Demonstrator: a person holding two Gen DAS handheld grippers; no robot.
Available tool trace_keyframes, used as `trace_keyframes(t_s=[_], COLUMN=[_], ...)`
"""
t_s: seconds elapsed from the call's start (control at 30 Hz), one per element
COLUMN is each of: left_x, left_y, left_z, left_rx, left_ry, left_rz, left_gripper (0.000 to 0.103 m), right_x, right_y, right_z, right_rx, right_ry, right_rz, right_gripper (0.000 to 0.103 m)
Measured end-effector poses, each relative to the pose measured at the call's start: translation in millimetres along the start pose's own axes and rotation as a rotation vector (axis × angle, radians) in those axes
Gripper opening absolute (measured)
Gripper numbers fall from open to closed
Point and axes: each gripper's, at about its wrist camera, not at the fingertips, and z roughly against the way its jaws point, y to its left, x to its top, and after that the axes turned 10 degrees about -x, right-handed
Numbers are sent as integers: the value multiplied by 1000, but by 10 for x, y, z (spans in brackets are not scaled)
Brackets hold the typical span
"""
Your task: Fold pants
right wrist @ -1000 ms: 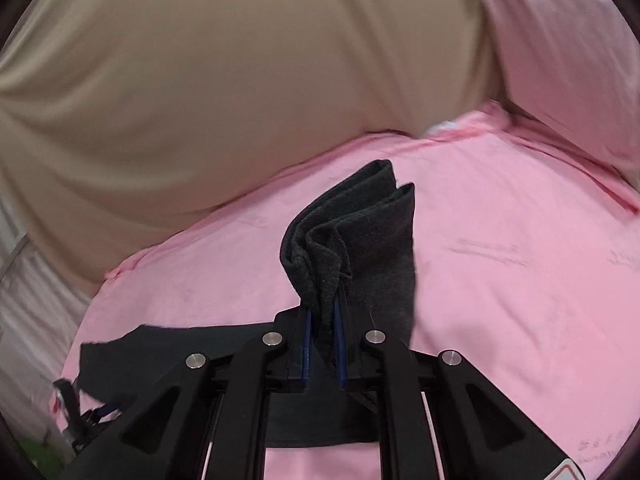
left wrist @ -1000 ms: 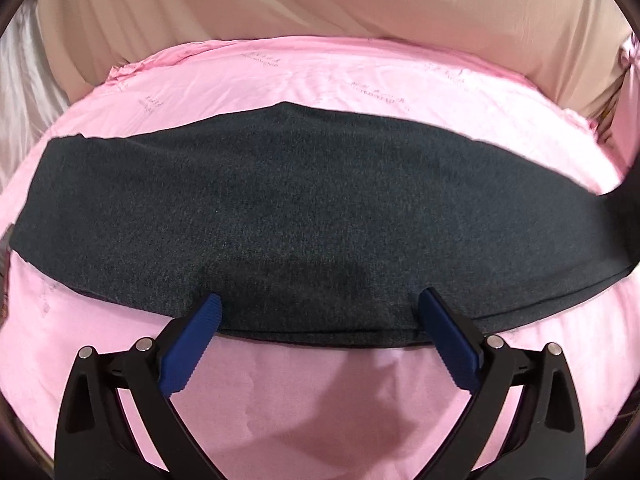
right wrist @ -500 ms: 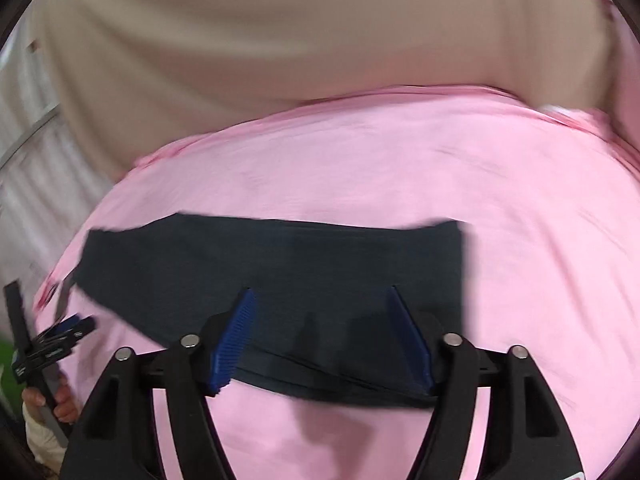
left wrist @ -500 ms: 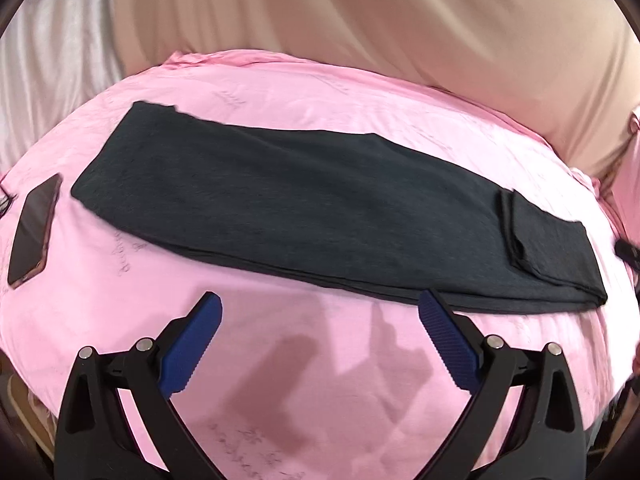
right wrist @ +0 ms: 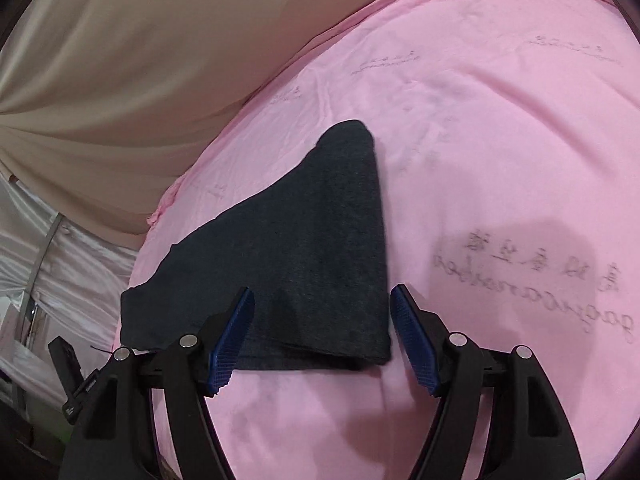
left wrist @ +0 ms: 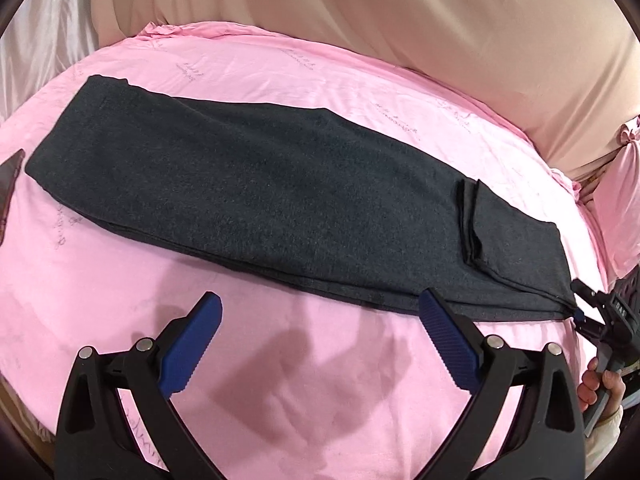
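Dark grey pants (left wrist: pixel 280 196) lie flat in a long strip across the pink bed sheet (left wrist: pixel 360 380). Their right end is folded back on itself, and the doubled leg hem (left wrist: pixel 468 224) lies on top. My left gripper (left wrist: pixel 320 298) stands open just short of the pants' near edge, with nothing between its fingers. My right gripper (right wrist: pixel 322 294) is open and hovers low over the folded end of the pants (right wrist: pixel 320 248), its blue pads (right wrist: pixel 412 336) apart on either side of the fold's near edge. In the left wrist view the right gripper (left wrist: pixel 592 312) shows at the pants' right tip, held by a hand (left wrist: pixel 604 380).
A beige draped cloth (left wrist: pixel 440 20) rises behind the bed. A pink pillow (left wrist: pixel 624 200) sits at the far right. A dark flat phone-like object (left wrist: pixel 8 184) lies on the sheet at the left edge. White fabric (right wrist: pixel 60 264) hangs past the bed's left side.
My right gripper opened and let go of the lifted leg end, which now lies folded over the pants, then sank close to the fold. The open left gripper drew back from the pants' edge.
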Motion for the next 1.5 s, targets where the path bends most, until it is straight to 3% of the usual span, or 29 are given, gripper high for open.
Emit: trace_keyframes(t_s=[0.03, 0.1, 0.17, 0.27, 0.37, 0.43, 0.53, 0.63, 0.7, 0.77, 0.8, 0.83, 0.9, 0.97, 1.13, 1.2, 1.3, 1.33, 1.37, 1.4, 1.5], left_x=[1, 0, 6, 28, 28, 32, 23, 0, -11, -9, -6, 9, 39, 71, 111, 77, 40, 29, 22, 20, 31], left_y=[-9, -15, -41, -105, -179, -237, -303, -363, -381, -359, -337, -293, -194, -75, 171, 215, 267, 297, 337, 373, 482], left_z=[1, 3, -12, -20, -32, -58, -98, -158, -193, -214, -218, -212, -151, -57, 31, 38, 70, 82, 94, 98, 103], left_rx=[11, 18, 27, 57, 78, 82, 85, 80, 78, 73, 72, 69, 67, 69, 82, 66, 48, 44, 36, 28, 2], left_ry=[2, 7, 16, 20, 22, 29, 39, 54, 56, 42, 39, 30, -1, -34, -51, -44, -38, -37, -37, -36, -41], left_rz=[4, 14, 30, 23, 5, -1, -12, -24, -27, -8, 8, 35, 85, 121, 161, 173, 161, 158, 159, 163, 189], left_gripper=[97, 97, 97, 97, 97, 97, 97, 97, 97, 97, 97, 97, 97, 97, 97, 97, 97, 97, 97, 97, 97], right_x=[16, 52, 71, 157, 251, 255, 290, 231, 185, 135, 119, 78, 32, -3, -213, -298, -340, -325, -286, -223, -72], right_y=[47, 107, 124, 80, -113, -221, -671, -1039, -1288, -1452, -1435, -1403, -1200, -846, 310, 534, 565, 518, 475, 472, 628], right_z=[-38, -165, -118, 75, 268, 392, 614, 859, 977, 982, 1007, 1063, 1221, 1297, 613, 339, 89, 47, 45, 50, 244], right_rx=[-9, 9, -18, -80, -67, -147, -190, -296, -293, -290, -372, -458, -524, -477, -293, -334, -398, -416, -439, -434, -390], right_ry=[4, 39, 15, -69, -84, -120, -140, -171, -176, -149, -160, -194, -272, -307, -135, -97, -61, -64, -75, -69, -114], right_rz=[25, 38, 77, 122, 128, 155, 78, 42, -20, -76, -76, -63, -28, 66, 408, 488, 517, 510, 491, 459, 412], right_gripper=[67, 26, 15, 13, 12, 12, 12, 12, 14, 24, 25, 34, 39, 47, 52, 52, 53, 47, 24, 17, 15])
